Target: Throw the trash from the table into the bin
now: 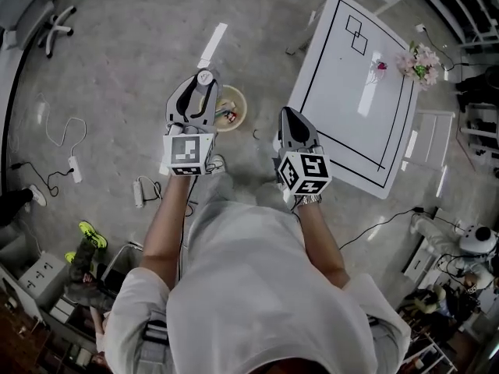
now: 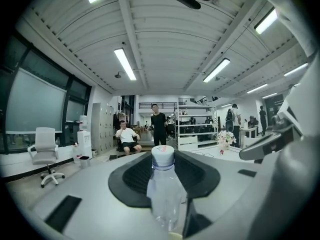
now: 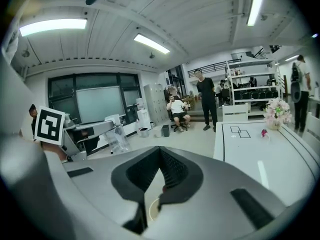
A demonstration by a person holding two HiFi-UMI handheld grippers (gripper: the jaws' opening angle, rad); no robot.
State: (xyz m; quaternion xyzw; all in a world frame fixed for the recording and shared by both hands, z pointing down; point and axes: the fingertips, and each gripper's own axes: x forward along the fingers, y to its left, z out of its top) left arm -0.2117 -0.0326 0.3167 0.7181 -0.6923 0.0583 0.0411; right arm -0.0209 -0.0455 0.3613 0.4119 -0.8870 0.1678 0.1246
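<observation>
**On the floor beside the table: bottle clamped on the left, bin right below**

Out in front of the person, the left gripper is clenched on a clear plastic bottle. The left gripper view shows it standing upright between the dark ribbed pads, white cap on top, and both jaws press its sides. That's the trash, and it is up in the air in the gripper, off the table.

Over to the right gripper: its jaws meet at the tips and there is nothing between them. Through the narrow gap lower down, its own view shows a curved pale rim on the floor.

In the head view both grippers are held out level, side by side and a little apart. Each one's marker cube faces the camera.

Now the bin. It is round and pale and sits on the grey floor, and the left gripper's tip overlaps its left edge in the head view. Something reddish and something pale lie inside it.

Further right is the white table, with a black line round its border. A small pink item lies on it, just beside a bunch of pale flowers at the far corner.

On the floor to the left lies a power strip with its cable. An office chair stands farther off.
</observation>
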